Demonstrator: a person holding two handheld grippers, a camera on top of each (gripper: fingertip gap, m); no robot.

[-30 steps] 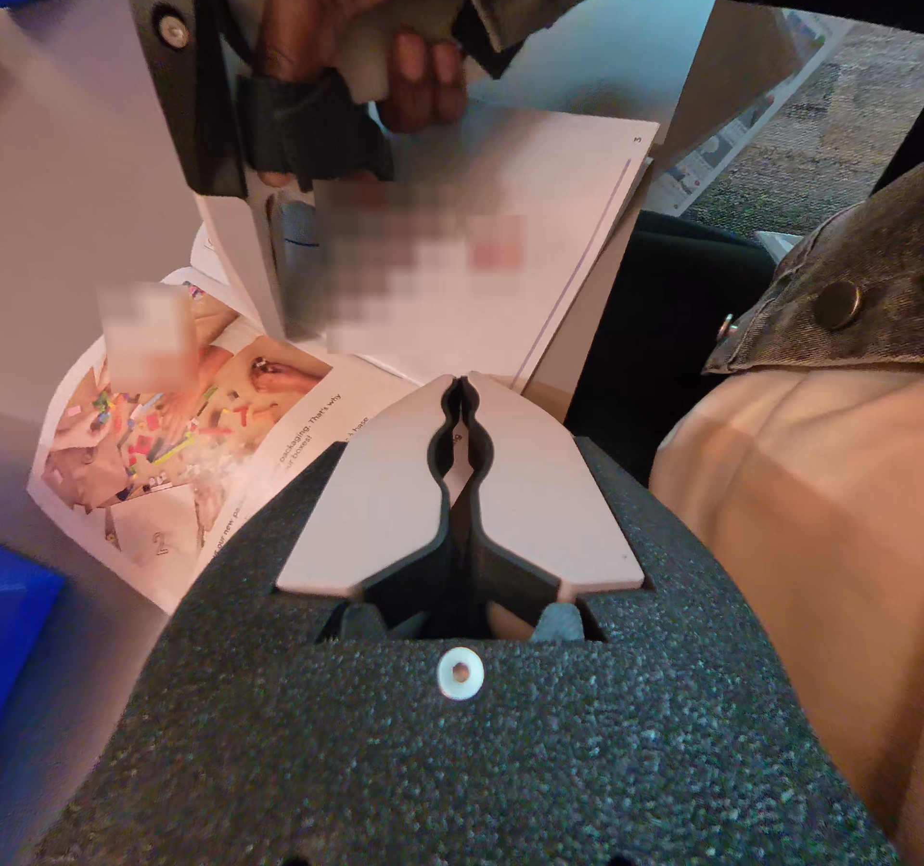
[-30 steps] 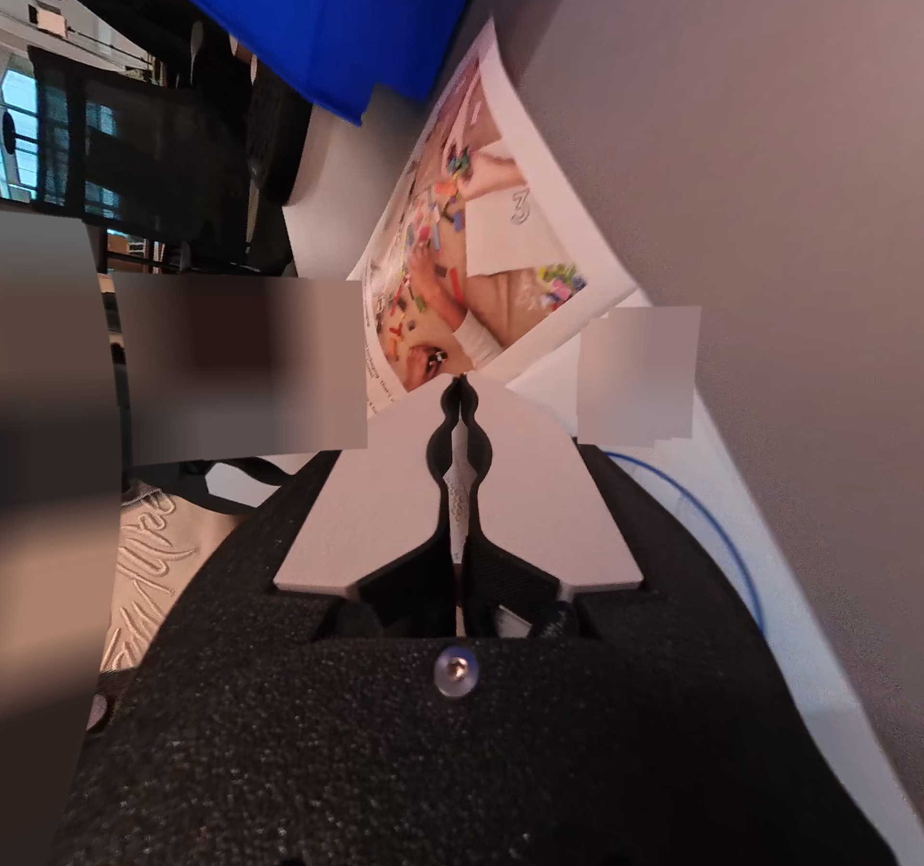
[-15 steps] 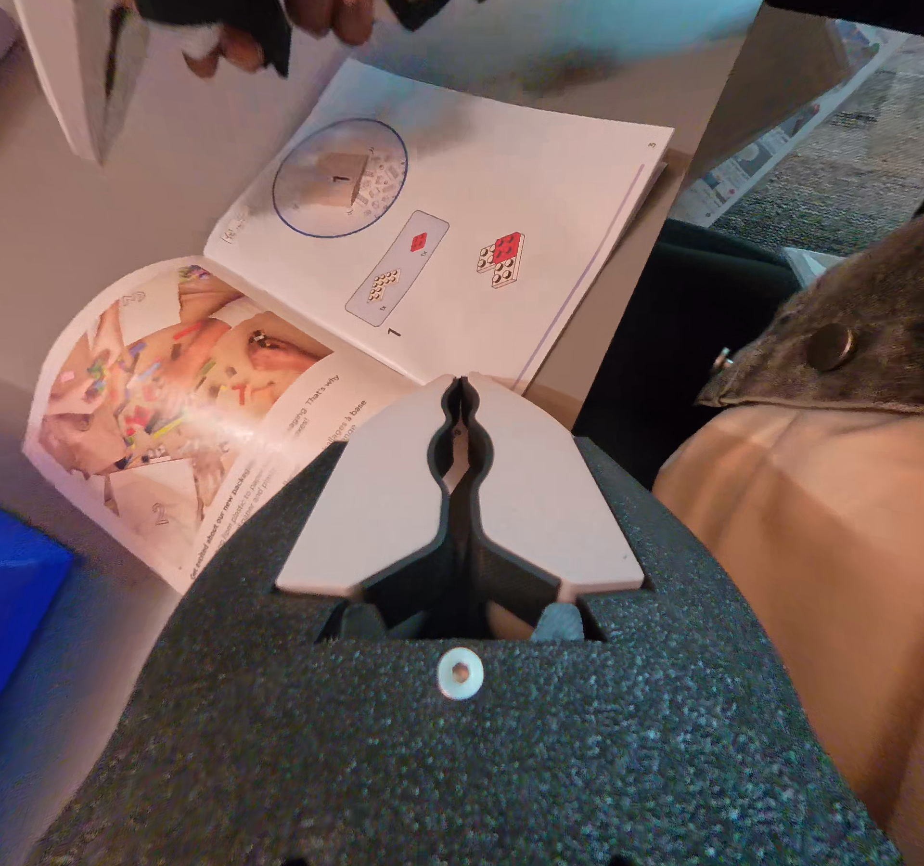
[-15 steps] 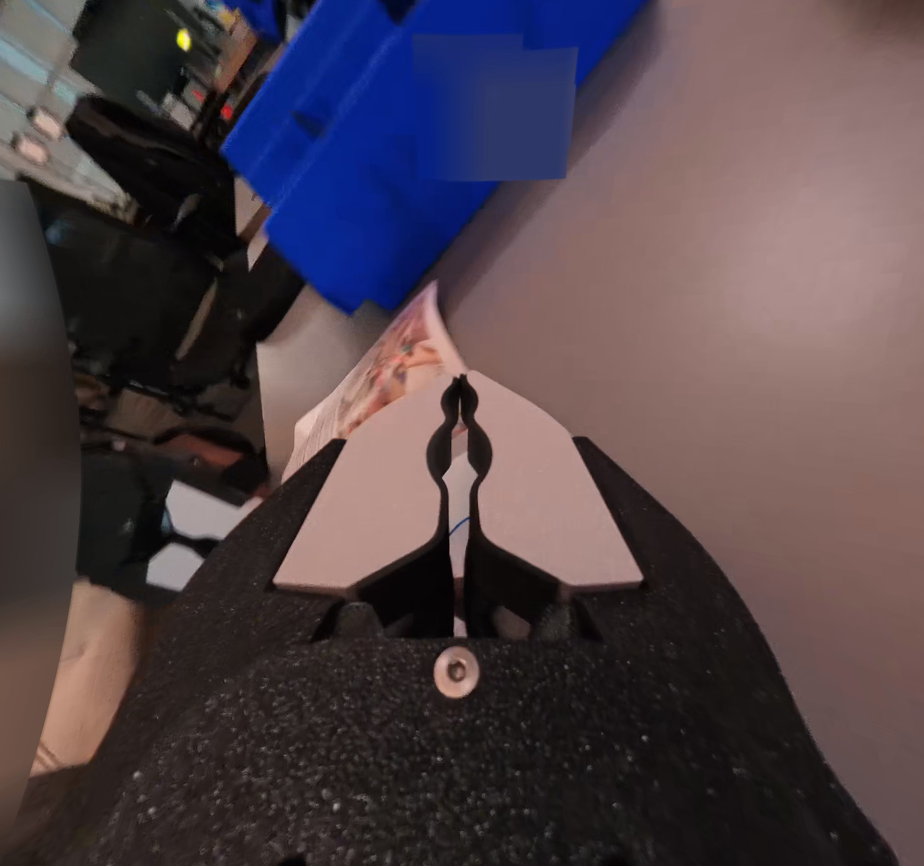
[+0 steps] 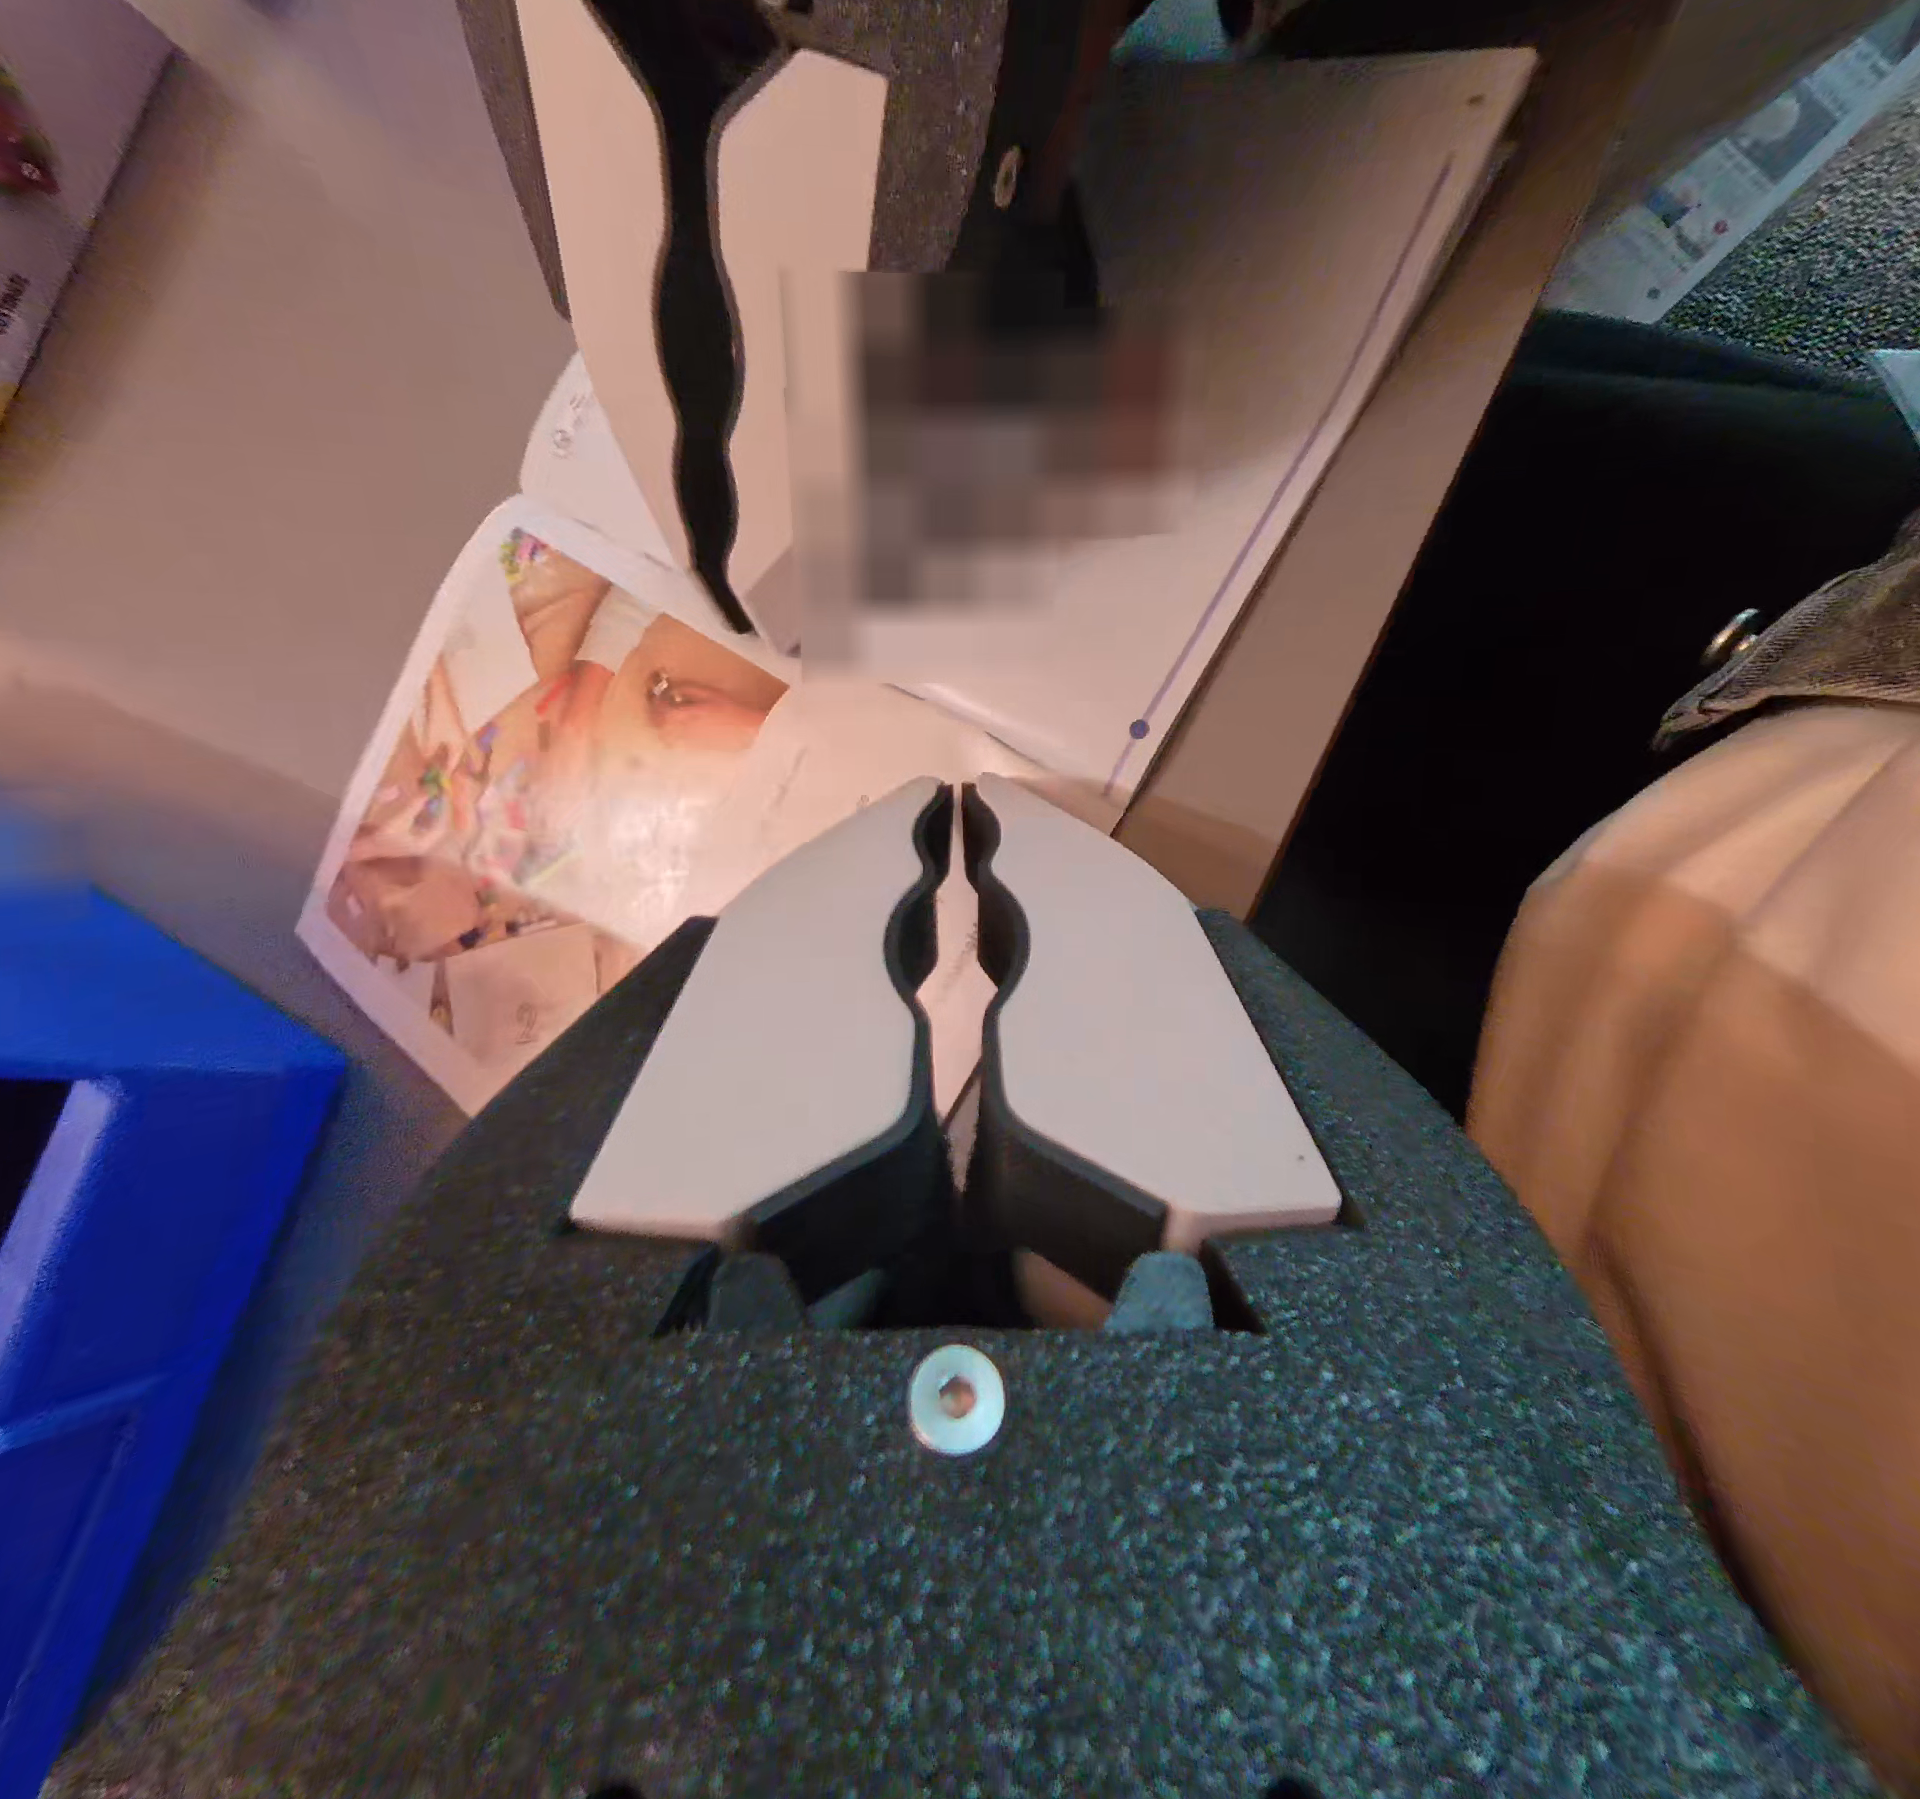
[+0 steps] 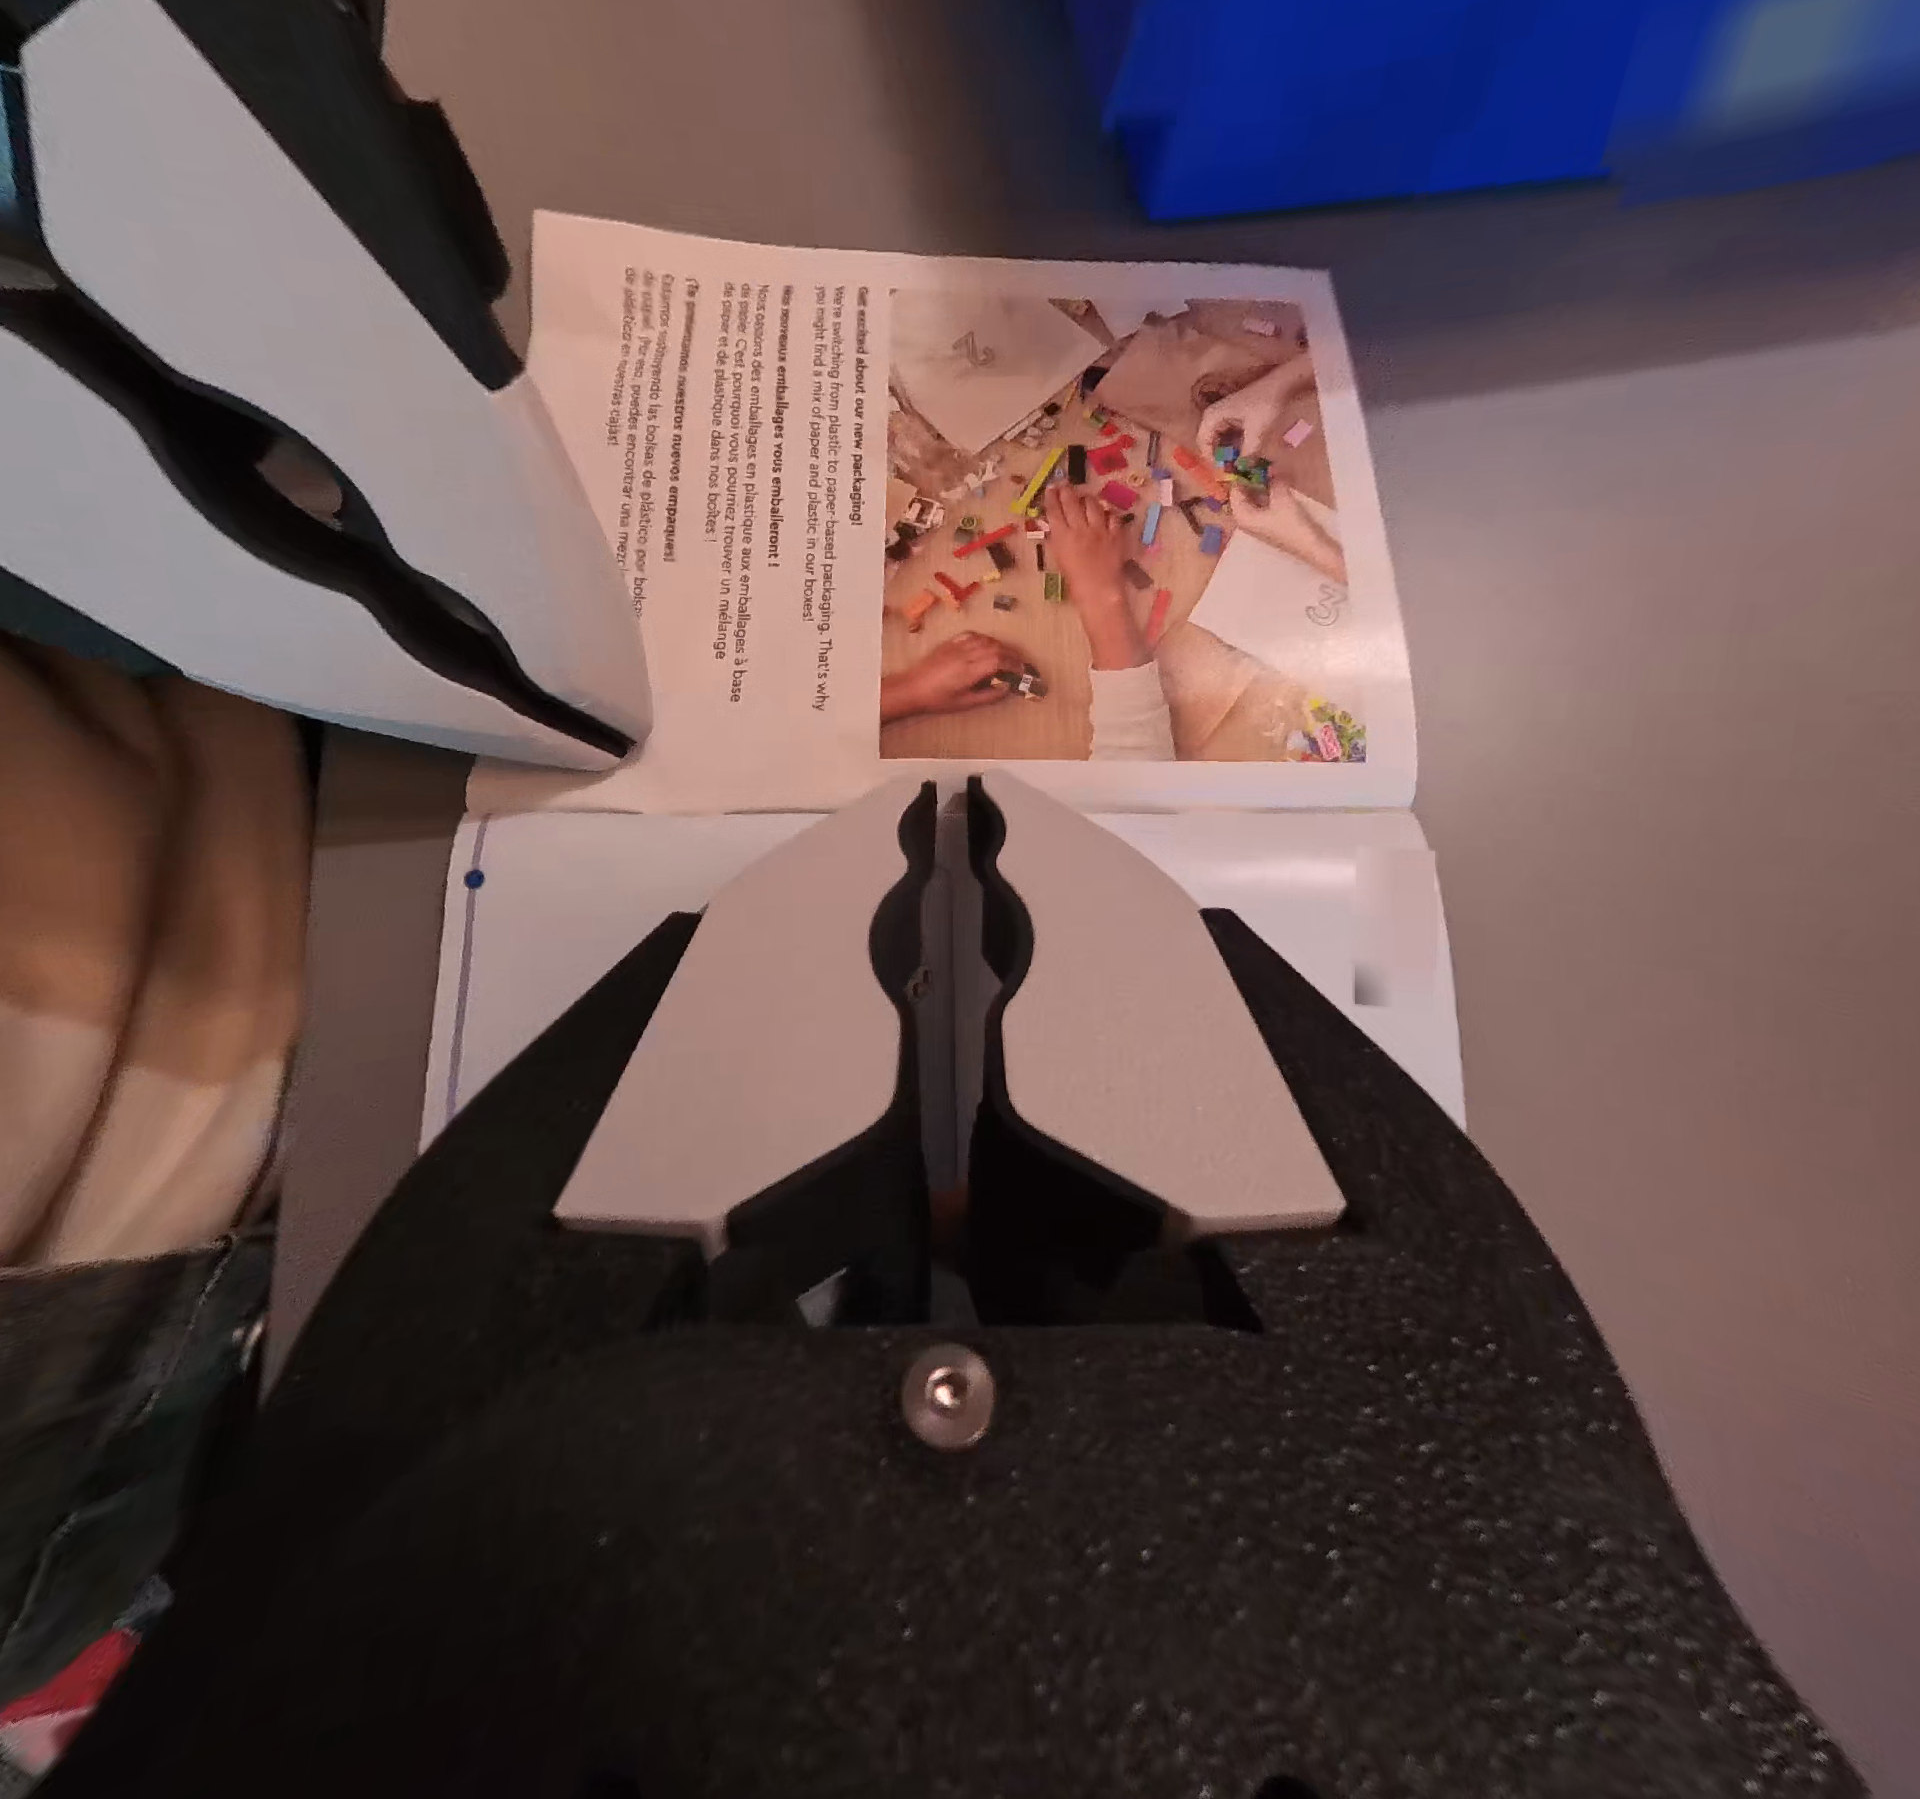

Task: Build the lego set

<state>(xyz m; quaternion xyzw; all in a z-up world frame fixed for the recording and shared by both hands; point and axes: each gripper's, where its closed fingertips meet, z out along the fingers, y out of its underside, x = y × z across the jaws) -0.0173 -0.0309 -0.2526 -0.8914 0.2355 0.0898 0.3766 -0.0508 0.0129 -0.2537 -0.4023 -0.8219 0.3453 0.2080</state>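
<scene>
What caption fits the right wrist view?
Two shut grippers press an open instruction booklet flat on the table.

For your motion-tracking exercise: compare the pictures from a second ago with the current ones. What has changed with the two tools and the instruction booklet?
The right tool swung away toward the blue bins, then came back down; its tips now sit at the open instruction booklet, near the fold. It was shut on a page a second ago and now holds nothing. The left tool stayed shut by the booklet's near edge; the booklet stayed open on the table.

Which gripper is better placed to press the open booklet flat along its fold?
Probably the right gripper: its shut tips hang over the middle of the booklet's fold, while the left gripper sits near the fold's end by the person.
</scene>
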